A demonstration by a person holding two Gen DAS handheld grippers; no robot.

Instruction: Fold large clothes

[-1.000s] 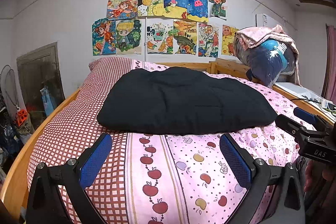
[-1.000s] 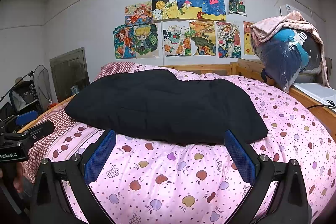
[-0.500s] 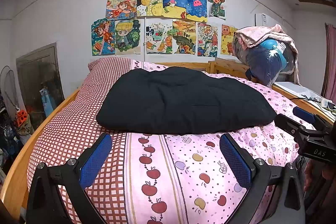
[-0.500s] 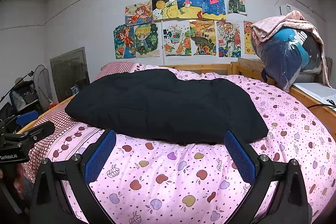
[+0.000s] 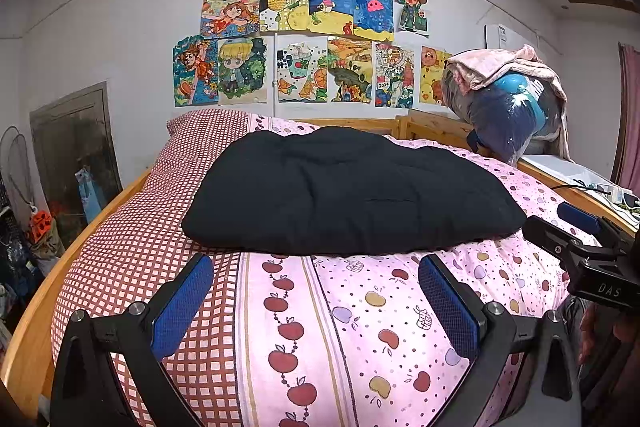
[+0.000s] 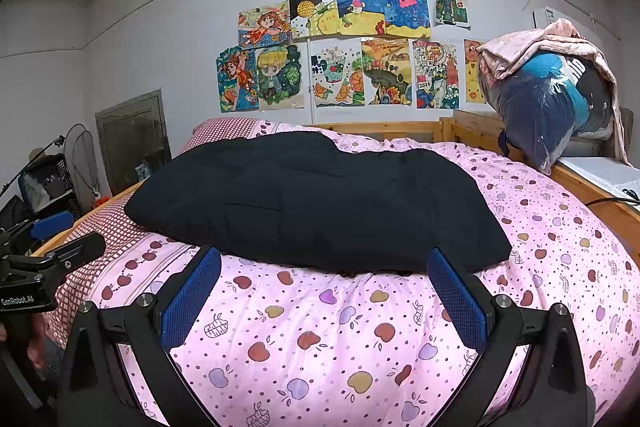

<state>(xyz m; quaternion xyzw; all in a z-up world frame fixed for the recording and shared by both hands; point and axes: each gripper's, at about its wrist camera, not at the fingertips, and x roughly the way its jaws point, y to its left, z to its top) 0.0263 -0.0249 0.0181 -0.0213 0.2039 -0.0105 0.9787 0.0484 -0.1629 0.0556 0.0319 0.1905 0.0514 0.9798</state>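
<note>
- Two grippers hover side by side near the foot of the bed, both aimed at the black garment (image 5: pixel 352 191).
- Left gripper (image 5: pixel 316 301): jaws spread wide, nothing between them, above the pink apple-print quilt (image 5: pixel 360 327).
- Right gripper (image 6: pixel 324 297): jaws likewise wide apart and empty.
- Black garment lies folded into a thick, puffy rectangle on the quilt, just beyond both sets of blue pads (image 6: pixel 192 297), not touching them.
- Drawings (image 5: pixel 316 39) cover the wall behind.

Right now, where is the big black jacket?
In both wrist views the black jacket lies flat in the middle of the pink apple quilt, just beyond both open grippers, below the drawings.
</note>
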